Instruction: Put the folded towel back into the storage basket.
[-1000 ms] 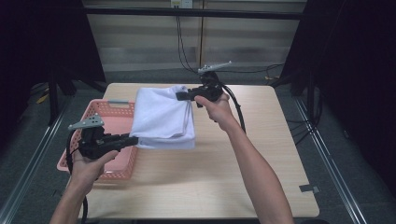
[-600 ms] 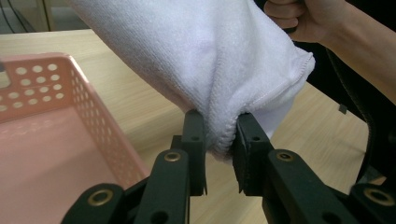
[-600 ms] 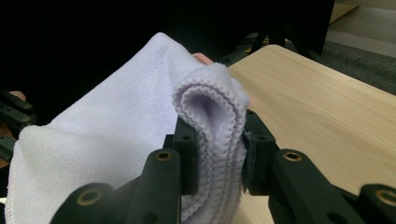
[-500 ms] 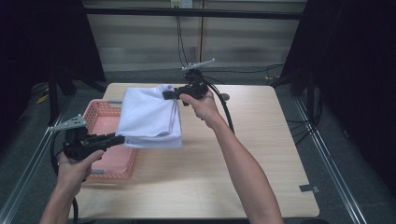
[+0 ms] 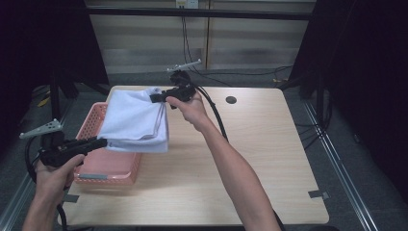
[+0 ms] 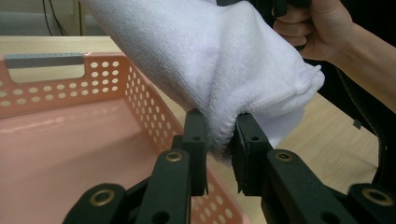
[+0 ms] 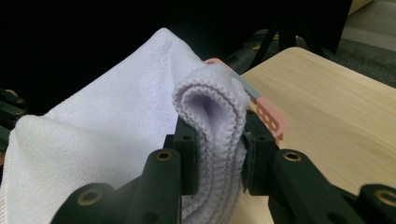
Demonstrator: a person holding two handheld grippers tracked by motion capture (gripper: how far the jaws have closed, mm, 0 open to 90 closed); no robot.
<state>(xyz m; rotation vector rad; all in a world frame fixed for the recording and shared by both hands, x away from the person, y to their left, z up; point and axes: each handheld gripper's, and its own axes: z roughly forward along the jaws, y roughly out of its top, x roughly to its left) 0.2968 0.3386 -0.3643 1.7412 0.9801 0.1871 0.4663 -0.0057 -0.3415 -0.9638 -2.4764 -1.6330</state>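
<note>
Over basket (image 5: 98, 166), towel (image 5: 134, 122) farther left

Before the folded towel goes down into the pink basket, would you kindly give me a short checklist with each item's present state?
1. Left tool clamped on the white towel: ok.
2. Right tool clamped on the towel's folded edge: ok.
3. Towel lifted off the table: ok.
4. Pink basket empty: ok.
5. Towel fully over the basket: not ok, it overhangs the table side.
6. Fold neat underneath: cannot tell.
</note>
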